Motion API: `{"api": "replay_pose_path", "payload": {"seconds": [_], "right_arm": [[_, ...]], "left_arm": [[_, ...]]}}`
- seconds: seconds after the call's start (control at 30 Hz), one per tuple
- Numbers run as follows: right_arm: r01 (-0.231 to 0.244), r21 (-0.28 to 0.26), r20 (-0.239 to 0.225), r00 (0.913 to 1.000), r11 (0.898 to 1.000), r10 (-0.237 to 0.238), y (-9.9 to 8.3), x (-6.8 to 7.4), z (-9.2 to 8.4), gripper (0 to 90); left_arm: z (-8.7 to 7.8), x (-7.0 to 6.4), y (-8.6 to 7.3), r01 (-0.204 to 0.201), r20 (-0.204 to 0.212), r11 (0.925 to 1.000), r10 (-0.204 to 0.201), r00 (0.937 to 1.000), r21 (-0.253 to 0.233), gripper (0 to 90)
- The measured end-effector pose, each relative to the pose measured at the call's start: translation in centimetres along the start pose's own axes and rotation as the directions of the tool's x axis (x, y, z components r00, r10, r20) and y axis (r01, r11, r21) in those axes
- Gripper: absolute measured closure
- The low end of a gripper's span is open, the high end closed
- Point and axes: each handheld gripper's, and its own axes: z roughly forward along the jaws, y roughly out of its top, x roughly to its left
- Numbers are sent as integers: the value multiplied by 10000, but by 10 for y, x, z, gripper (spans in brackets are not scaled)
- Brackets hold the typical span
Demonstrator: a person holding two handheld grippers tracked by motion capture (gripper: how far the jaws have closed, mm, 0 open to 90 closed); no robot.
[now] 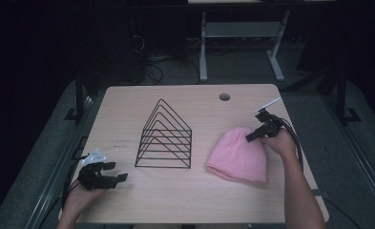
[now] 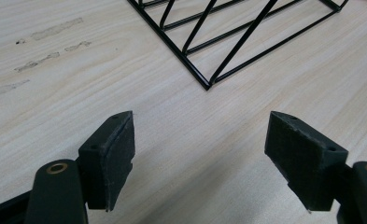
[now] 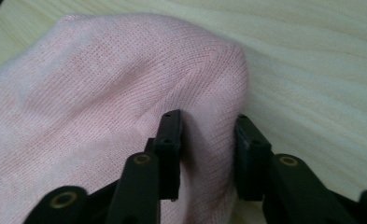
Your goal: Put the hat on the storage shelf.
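Observation:
A pink knitted hat [image 1: 237, 155] lies flat on the right half of the wooden table [image 1: 175, 200]. My right gripper [image 1: 252, 136] comes down on the hat's far right edge. In the right gripper view its jaws pinch a raised fold of the pink hat [image 3: 102, 93], with the right gripper [image 3: 207, 122] shut on that fold. My left gripper [image 1: 118, 171] rests low near the table's front left corner, open and holding nothing. In the left gripper view the left gripper [image 2: 202, 123] faces a corner of the black wire rack [image 2: 228, 37] a short way ahead.
The black wire rack [image 1: 165, 138], shaped like nested triangles, stands at the table's middle between the two hands. A round cable hole [image 1: 224, 97] sits near the far edge. Another desk's white legs [image 1: 203, 47] stand beyond the table.

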Motion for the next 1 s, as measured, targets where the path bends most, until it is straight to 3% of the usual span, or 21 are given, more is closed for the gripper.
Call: {"api": "replay_pose_path", "payload": {"seconds": [0.17, 0.37, 0.5, 0.7, 0.73, 1.0], "right_arm": [[-391, -322, -282, 9989, 9987, 382, -4, -3, -1, 742], [-551, -717, -580, 9970, 9959, 510, -8, -6, -7, 784], [-655, -1016, -787, 9952, 9927, 577, -12, -8, -16, 789], [-427, -1741, -1139, 9932, 9838, 229, -11, 0, -37, 792], [-390, -1837, -1222, 9924, 9822, 166, -11, 2, -40, 792], [100, -2432, -1399, 9891, 9699, -453, -10, 14, -66, 792]], "left_arm": [[0, 0, 0, -52, 40, 10000, 52, 10000, 73, 244], [3, -2, 2, -194, 97, 9995, 192, 9998, 248, 244], [2, -2, 1, -86, 113, 9996, 83, 9999, 251, 245], [-1, -3, 2, -13, 145, 9996, 10, 9999, 273, 248], [-2, -4, 4, -102, 280, 9990, 89, 9996, 441, 248], [-4, -13, 11, -290, 697, 9985, 258, 9972, 462, 247]]}}
